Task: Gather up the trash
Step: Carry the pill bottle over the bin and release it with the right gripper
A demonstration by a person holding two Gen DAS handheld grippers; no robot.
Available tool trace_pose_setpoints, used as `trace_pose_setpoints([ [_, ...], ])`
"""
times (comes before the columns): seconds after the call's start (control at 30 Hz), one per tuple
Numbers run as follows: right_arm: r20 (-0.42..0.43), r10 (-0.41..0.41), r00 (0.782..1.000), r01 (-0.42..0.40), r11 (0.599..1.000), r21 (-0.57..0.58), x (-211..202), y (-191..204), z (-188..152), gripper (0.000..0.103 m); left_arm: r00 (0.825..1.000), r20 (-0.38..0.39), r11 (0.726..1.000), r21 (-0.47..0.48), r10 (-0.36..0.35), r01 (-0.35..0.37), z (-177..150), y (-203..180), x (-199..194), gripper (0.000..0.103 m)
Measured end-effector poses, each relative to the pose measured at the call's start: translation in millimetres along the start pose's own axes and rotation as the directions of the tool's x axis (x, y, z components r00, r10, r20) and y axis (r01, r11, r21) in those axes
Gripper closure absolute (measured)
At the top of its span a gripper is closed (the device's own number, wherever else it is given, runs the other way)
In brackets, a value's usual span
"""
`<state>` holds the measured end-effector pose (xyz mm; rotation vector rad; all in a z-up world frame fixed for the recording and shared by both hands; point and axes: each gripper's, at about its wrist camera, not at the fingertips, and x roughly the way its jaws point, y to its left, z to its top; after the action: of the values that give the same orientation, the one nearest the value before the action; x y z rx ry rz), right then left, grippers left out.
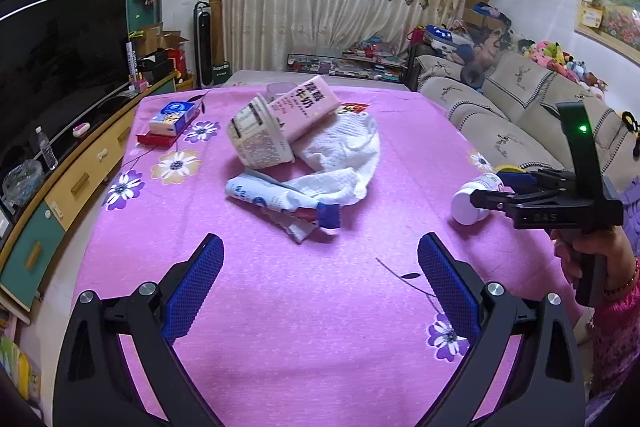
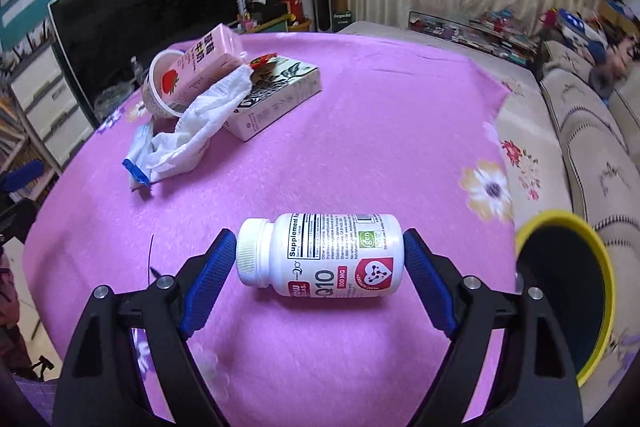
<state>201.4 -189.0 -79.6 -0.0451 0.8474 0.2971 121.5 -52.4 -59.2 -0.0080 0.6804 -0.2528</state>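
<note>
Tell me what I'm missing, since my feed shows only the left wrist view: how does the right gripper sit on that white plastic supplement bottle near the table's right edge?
Observer: The right gripper straddles the white plastic supplement bottle lengthwise, one blue pad at the cap, the other at the base. The bottle lies on its side on the pink flowered tablecloth.
Operator: Where's a bin?
Observer: A yellow-rimmed dark bin stands just beyond the right finger, off the table edge.
Operator: Anything hidden behind the white crumpled paper towel?
Observer: Yes, a flat cardboard box printed with leaves lies under the white crumpled paper towel.
</note>
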Motion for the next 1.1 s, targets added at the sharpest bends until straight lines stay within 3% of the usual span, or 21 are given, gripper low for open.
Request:
trace_pose_setpoints([
  [0.3, 0.072, -0.036, 0.997, 0.029, 0.995, 0.093, -37.2, -39.5, -11.4, 0.023, 1.000, -0.018, 0.999, 0.037, -0.022, 0.023, 1.0, -20.5, 8.1, 0.007],
  [0.47, 0.091, -0.131, 0.987, 0.111, 0.973, 0.201, -53.8, -89.6, -18.7, 0.023, 0.999, -0.027, 0.998, 0.047, -0.032, 0.033, 2.1, -27.2, 13.3, 0.007],
  [0.73, -0.043, -0.346, 0.937, 0.338, 0.871, 0.357, -42.1, -182.3, -53.8, 0.023, 0.998, -0.054, 0.997, 0.057, -0.040, 0.043, 4.7, -37.1, 28.3, 0.007],
  [1.1, -0.154, -0.405, 0.901, 0.432, 0.812, 0.393, -6.1, -218.8, -79.0, 0.023, 0.997, -0.069, 0.996, 0.075, -0.036, 0.041, 10.0, -46.2, 37.8, 0.007],
])
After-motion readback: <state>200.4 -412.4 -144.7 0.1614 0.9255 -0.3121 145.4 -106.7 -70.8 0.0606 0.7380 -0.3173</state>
